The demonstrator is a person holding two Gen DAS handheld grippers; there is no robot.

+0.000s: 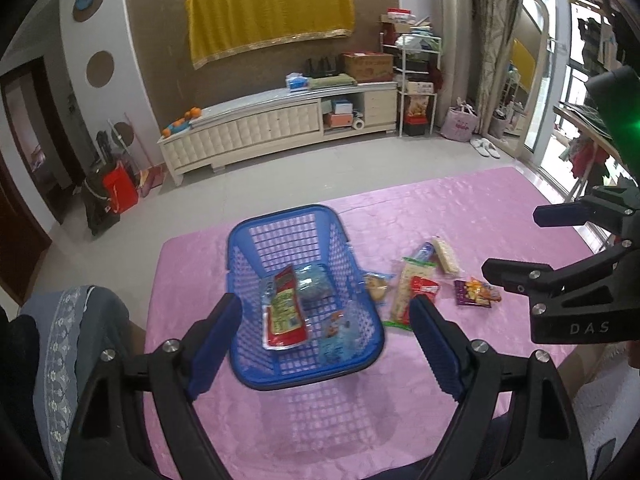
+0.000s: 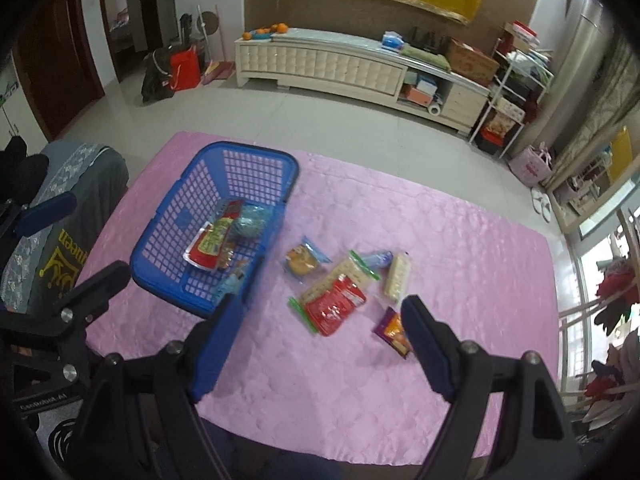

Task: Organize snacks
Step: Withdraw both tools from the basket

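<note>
Both grippers are being held above a pink tablecloth. The left gripper, fingers spread apart and gripping nothing, is being poised over the blue basket, where three snack packets are lying. The right gripper, fingers likewise apart, is being aimed at loose snacks lying at the basket's 3 o'clock.

left hand-held gripper | black frame, blue ribbed pads (silver screws)
</note>
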